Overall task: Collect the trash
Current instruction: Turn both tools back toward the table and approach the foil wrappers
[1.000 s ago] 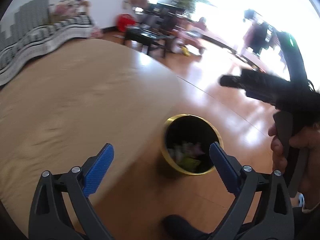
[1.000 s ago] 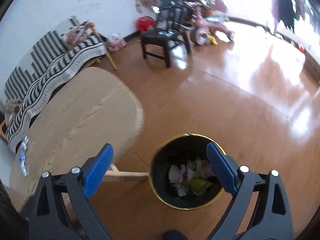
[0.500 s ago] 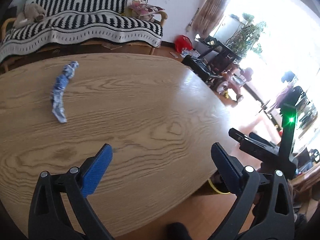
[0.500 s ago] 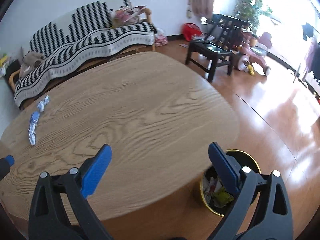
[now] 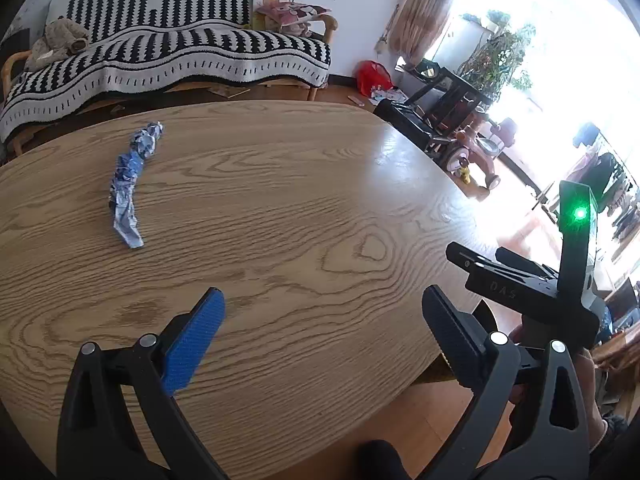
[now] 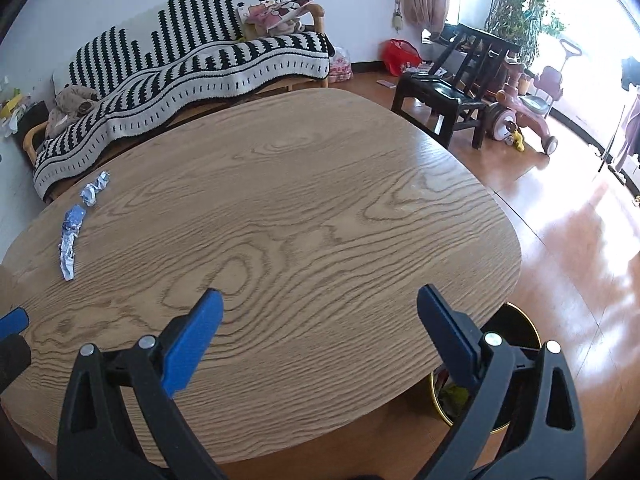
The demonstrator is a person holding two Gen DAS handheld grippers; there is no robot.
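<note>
left wrist view: we see the left gripper (image 5: 322, 322) held over the near part of the wooden table (image 5: 320, 184), fingers spread wide w/ nothing between them, blue pads (image 5: 192, 346) bare. the trash, a crumpled blue-and-white wrapper (image 5: 130, 186), lies on the table top well ahead and to the left, stretched out long, apart from the gripper. at the right edge the right gripper (image 5: 516, 276) shows from the side w/ a green light on its body; from here we can't tell its finger gap. past the table: a sofa w/ black-and-white striped blanket (image 5: 168, 52), a dark chair (image 5: 436, 104), a pink tricycle (image 5: 480, 152).

right wrist view: the right gripper (image 6: 320, 322) hangs over the table's (image 6: 300, 184) near edge, fingers wide apart, holding nothing. the wrapper (image 6: 72, 236) lies far left on the table, w/ a second small crumpled bit (image 6: 94, 190) just beyond it. below the table's right corner, on the floor, a black bin w/ gold rim (image 6: 520, 320) is partly hidden by the right finger; scraps show inside. a blue tip of the left gripper (image 6: 12, 320) pokes in at the left edge.
</note>
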